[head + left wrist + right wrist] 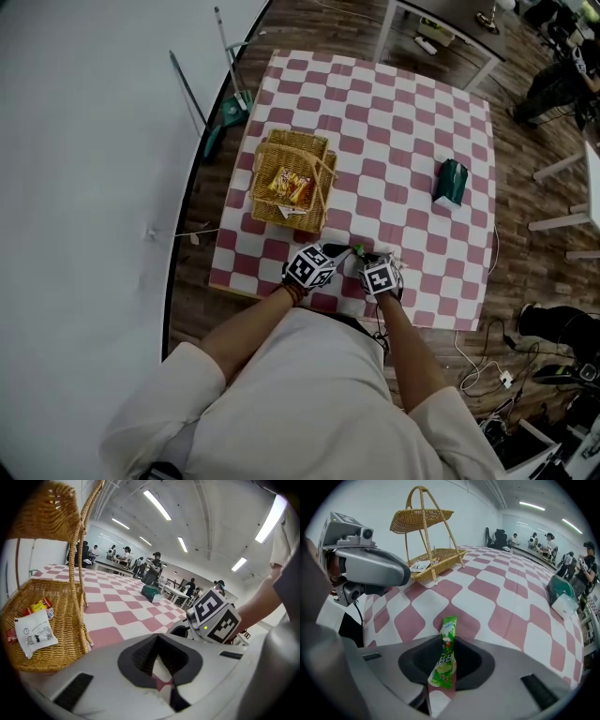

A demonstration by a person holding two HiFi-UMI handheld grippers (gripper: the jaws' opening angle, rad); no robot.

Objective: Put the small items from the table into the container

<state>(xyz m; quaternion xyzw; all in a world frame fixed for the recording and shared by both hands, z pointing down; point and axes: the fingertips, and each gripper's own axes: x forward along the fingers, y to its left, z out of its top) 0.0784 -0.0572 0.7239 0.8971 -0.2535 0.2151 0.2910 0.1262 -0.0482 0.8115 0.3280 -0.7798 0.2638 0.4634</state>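
Green sachet [449, 630] stands upright between the dark pads [417, 660] of our right gripper [446, 666]. They pinch its lower half, and its top pokes out beyond the tips. It hangs just above the near edge of the checked tablecloth [403, 122], not yet in the container.

Our left gripper [158, 667] sits just beside the right one. Its jaws are a little apart, and only cloth shows between them.

We judge the step in hand to be carrying the sachet to the two-tier wicker basket [65, 620], which stands near, off to our left. To do it well, we should keep the pinch firm, because the packet is thin and slick and could slide out. We should come in from the open side, under the upper tier and clear of the handle rods. We let go only once the sachet is low over the bottom tray, so that it does not catch on the rim.

Counting:
- One sachet is held.
- One basket is on the table.
- At least three packets lie in its lower tier: a white one [36, 632], a yellow-and-red one [37, 606] and a red one [10, 635]. More may be hidden.
- One dark green pouch [451, 181] lies well apart on the far right of the cloth.
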